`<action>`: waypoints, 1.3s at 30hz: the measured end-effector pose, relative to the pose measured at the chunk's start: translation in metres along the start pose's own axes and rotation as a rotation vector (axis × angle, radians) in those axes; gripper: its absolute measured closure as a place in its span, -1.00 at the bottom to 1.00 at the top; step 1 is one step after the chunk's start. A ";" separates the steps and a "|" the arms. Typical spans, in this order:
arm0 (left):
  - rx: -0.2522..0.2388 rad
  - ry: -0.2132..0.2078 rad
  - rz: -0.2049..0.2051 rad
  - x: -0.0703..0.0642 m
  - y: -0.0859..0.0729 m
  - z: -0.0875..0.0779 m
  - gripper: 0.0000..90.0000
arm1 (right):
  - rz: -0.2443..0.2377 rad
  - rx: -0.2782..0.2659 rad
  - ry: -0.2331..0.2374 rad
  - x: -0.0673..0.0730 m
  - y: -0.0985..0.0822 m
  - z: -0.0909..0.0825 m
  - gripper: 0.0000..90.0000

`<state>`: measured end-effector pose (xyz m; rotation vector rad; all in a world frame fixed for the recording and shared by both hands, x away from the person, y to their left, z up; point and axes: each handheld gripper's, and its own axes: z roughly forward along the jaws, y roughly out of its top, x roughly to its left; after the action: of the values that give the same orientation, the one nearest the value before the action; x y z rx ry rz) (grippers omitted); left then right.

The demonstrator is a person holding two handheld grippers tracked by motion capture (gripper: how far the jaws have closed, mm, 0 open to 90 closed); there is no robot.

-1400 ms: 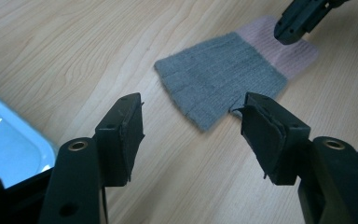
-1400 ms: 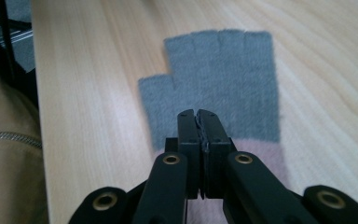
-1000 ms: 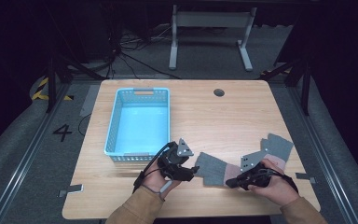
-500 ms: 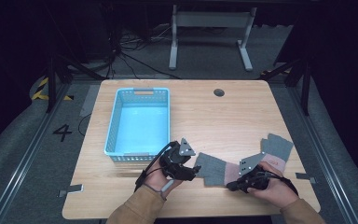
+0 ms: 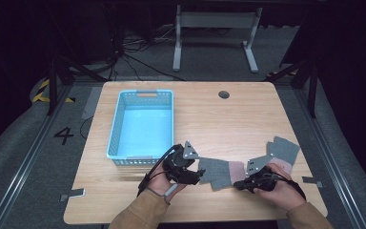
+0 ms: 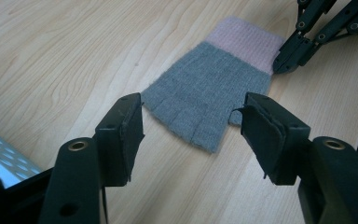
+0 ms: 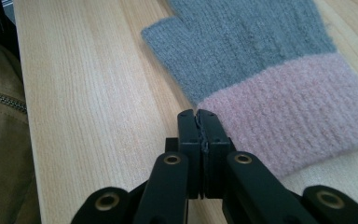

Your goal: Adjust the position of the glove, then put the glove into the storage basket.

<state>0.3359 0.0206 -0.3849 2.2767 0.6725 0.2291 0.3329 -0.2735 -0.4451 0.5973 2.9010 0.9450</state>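
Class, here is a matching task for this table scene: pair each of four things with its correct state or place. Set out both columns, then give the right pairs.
Things:
1. left gripper
2. right gripper
3. blue basket
4. grey glove with pink cuff

States or places:
A. lying flat on the wood between the two grippers
B. jaws shut, tips at the pink cuff's edge
C. jaws apart, nothing between the pads
D. standing on the table's left half, nothing inside

Pairs: 1-C, 2-B, 3-D, 4-A
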 end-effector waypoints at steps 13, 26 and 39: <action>0.001 0.008 -0.001 0.003 0.001 -0.001 -0.11 | 0.020 -0.068 -0.023 0.001 0.004 -0.019 1.00; -0.001 0.010 -0.003 0.002 0.000 -0.002 -0.11 | 0.211 -0.125 -0.209 -0.019 -0.009 -0.048 1.00; 0.010 0.006 -0.004 0.003 -0.001 0.001 -0.11 | 0.370 -0.089 -0.333 -0.045 -0.035 -0.058 1.00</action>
<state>0.3383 0.0227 -0.3862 2.2851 0.6824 0.2310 0.3533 -0.3489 -0.4217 1.1846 2.4869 0.8957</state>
